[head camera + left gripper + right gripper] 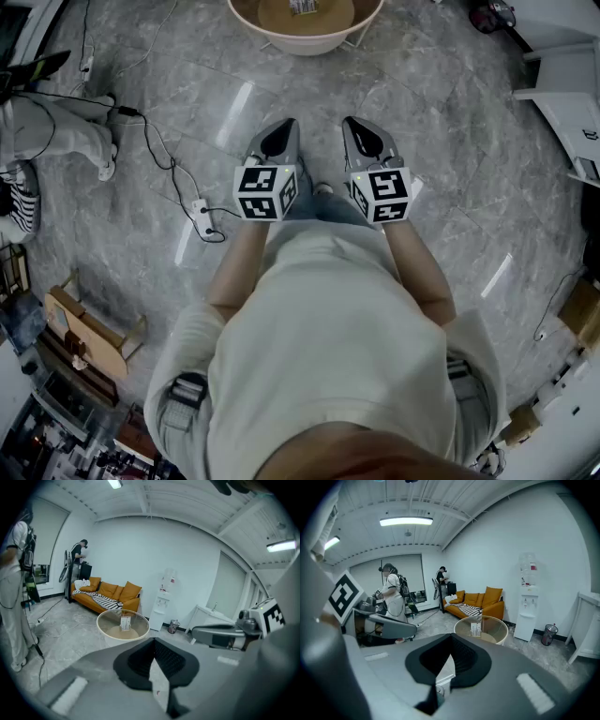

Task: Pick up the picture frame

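The picture frame (302,7) is a small white upright card-like frame standing on a round glass-topped table (272,36) at the top of the head view, well ahead of both grippers. It also shows in the left gripper view (125,623) and the right gripper view (476,629), far beyond the jaws. My left gripper (280,129) and right gripper (360,127) hang side by side over the floor in front of the person's body. Both are shut with nothing between the jaws. In the gripper views the left gripper (153,642) and the right gripper (451,640) aim toward the table.
An orange sofa (107,594) stands behind the table against the wall, with a water dispenser (164,603) and a small bin (174,626) beside it. Cables and a power strip (201,216) lie on the marble floor at left. People stand at the left (52,131). A white desk (567,103) is at right.
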Demonstrator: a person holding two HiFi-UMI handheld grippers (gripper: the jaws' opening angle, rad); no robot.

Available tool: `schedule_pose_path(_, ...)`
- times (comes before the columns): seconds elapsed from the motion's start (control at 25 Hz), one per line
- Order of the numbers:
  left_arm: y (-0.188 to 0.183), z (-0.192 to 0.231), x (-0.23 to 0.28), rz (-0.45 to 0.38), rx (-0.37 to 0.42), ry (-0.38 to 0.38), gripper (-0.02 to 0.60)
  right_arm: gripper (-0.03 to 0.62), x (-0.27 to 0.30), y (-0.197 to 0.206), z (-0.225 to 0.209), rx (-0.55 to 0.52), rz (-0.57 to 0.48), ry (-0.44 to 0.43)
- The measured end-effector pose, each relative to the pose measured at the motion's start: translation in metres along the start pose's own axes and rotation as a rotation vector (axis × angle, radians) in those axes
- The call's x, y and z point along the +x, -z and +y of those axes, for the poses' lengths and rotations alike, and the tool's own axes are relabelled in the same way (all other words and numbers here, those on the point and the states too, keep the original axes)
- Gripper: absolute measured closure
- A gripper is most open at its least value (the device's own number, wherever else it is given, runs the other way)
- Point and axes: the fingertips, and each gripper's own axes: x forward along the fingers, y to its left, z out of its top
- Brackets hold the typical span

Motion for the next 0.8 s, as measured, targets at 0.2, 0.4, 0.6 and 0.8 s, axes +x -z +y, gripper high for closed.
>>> schedule_pose_path(0.2,0.006,-0.021,-0.056,0.004,0.055,-0.022,0.58,0.597,-0.048,-0.005,0.017,0.008,-0.008,0.008)
schedule_pose_path(0.4,0.012,-0.041,-0.072,0.002,0.084,0.0,0.58,0.597,-0.074,-0.007,0.03,-0.023,-0.038,0.015)
schedule_pose_path(0.6,0.012,-0.054,-0.074,-0.034,0.084,0.019,0.58,0.597,-0.084,-0.007,0.037,-0.056,-0.051,0.013)
schedule_pose_path(0.8,0.013,-0.059,-0.077,-0.047,0.042,0.022,0.58,0.597,-0.089,-0.008,0.034,-0.084,-0.058,0.015)
